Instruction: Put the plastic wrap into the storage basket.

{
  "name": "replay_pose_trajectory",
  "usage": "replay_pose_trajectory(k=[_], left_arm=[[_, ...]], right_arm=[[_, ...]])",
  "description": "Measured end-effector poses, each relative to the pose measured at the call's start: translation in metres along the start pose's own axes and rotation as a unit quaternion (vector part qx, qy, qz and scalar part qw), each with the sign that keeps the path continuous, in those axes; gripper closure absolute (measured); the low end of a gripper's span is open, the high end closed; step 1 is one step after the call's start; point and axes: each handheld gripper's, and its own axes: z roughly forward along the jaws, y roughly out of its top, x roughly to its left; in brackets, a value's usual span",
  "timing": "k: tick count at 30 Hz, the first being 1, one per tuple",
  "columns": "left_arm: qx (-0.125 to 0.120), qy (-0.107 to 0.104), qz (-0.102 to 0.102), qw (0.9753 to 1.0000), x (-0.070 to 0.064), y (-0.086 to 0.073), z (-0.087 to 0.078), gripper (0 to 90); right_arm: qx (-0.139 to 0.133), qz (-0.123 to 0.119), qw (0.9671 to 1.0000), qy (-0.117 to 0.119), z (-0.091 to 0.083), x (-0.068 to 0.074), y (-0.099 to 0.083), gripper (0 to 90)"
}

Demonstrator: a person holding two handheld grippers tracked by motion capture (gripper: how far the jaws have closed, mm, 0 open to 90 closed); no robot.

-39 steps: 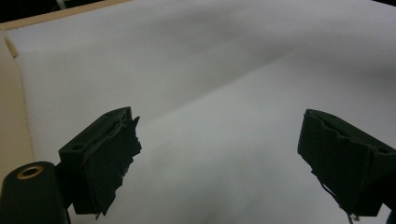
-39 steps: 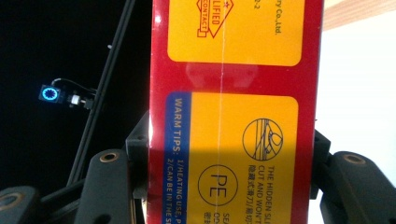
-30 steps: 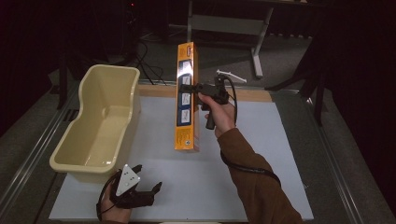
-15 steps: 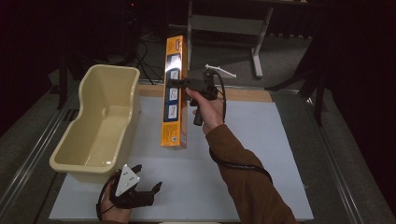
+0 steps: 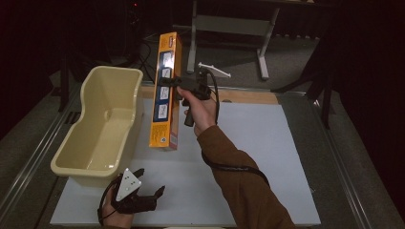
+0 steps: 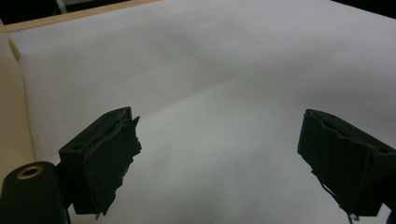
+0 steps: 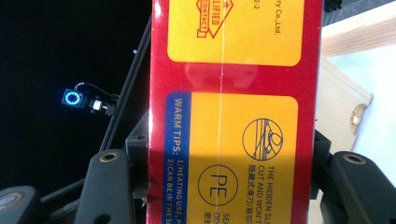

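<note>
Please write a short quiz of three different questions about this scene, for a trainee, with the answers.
1. True or false: the right gripper holds the orange box in the air.
2. Which is nearest the left gripper? A) the beige tub B) the grey stand C) the wooden strip
3. Fill in: the left gripper's jaws stand ____ over the white sheet.

Key: 1 true; 2 A; 3 open.
</note>
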Motion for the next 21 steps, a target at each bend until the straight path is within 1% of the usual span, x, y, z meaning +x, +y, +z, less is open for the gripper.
replay_pose_trajectory(k=[2, 6, 12, 16, 21], left_arm=[[0.001, -0.002, 0.0, 1.0, -0.001, 0.0, 0.001, 11.5], [0.0, -0.003, 0.004, 1.0, -0.002, 0.001, 0.002, 11.6], [-0.003, -0.001, 0.0, 1.0, -0.001, 0.0, 0.001, 11.6], [-0.004, 0.001, 0.001, 1.0, -0.001, -0.001, 0.001, 11.7], [-0.004, 0.001, 0.001, 1.0, -0.002, -0.001, 0.001, 11.8]], right_arm=[[0.001, -0.003, 1.0, -0.001, 0.004, 0.002, -0.001, 40.7], [0.0, 0.001, 1.0, 0.001, 0.012, 0.006, -0.003, 40.8], [-0.004, 0.002, 1.0, 0.007, 0.03, 0.013, -0.009, 40.7], [0.004, 0.001, 1.0, 0.008, 0.045, 0.019, -0.015, 40.7], [0.01, -0.001, 0.9999, 0.006, 0.057, 0.027, -0.02, 40.6]])
